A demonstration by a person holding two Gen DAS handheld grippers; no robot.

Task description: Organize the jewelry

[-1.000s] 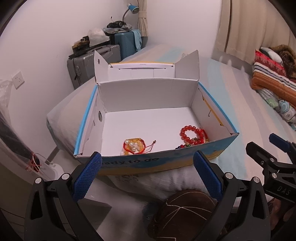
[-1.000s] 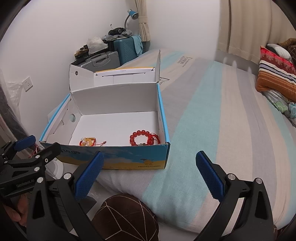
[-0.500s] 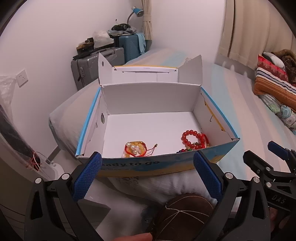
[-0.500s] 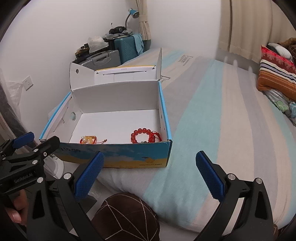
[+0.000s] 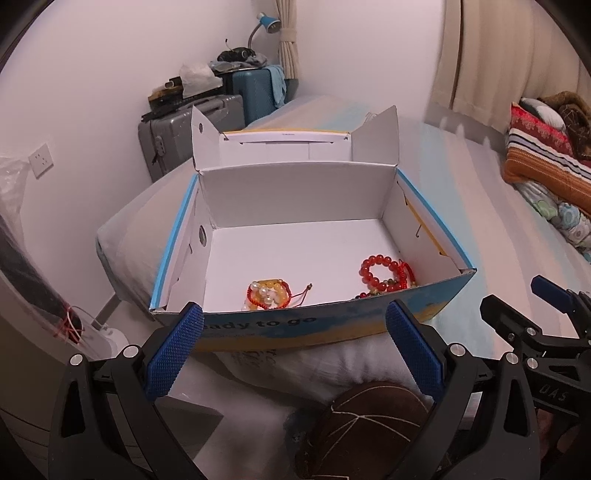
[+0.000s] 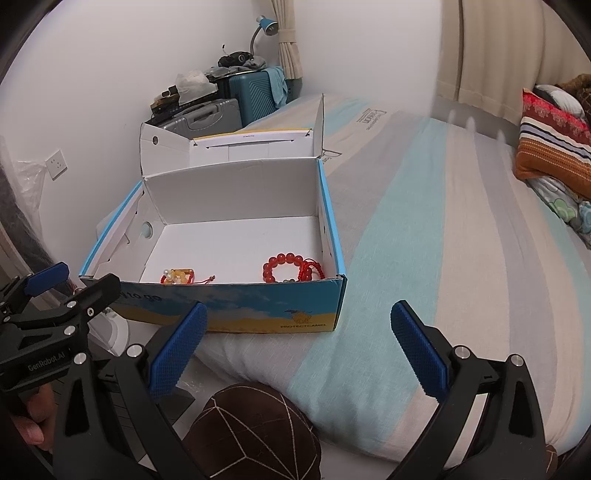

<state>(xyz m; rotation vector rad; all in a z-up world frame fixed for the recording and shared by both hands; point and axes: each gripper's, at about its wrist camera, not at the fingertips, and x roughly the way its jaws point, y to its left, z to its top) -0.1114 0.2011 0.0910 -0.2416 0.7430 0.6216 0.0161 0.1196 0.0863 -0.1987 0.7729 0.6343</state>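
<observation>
Both bracelets lie inside the box [image 5: 325, 328] on the bed, just behind its near wall: the red beads [image 5: 380, 273] ahead-right of the empty, spread left tool [image 5: 291, 354], ahead-left of the equally spread right tool [image 6: 299, 350], the pearl bracelet [image 5: 267, 293] further left.

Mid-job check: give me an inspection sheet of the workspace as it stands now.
Surface: striped bed, box at its corner.
Job's things: open cardboard box; inside, red bead bracelet with other strands, pearl-and-red bracelet.
Clutter: brown cap below the grippers.
Grippers: left gripper and right gripper open, empty, short of the box.
Cables: nothing seen.
Surroundings: suitcases, desk lamp, curtains, folded blankets.
</observation>
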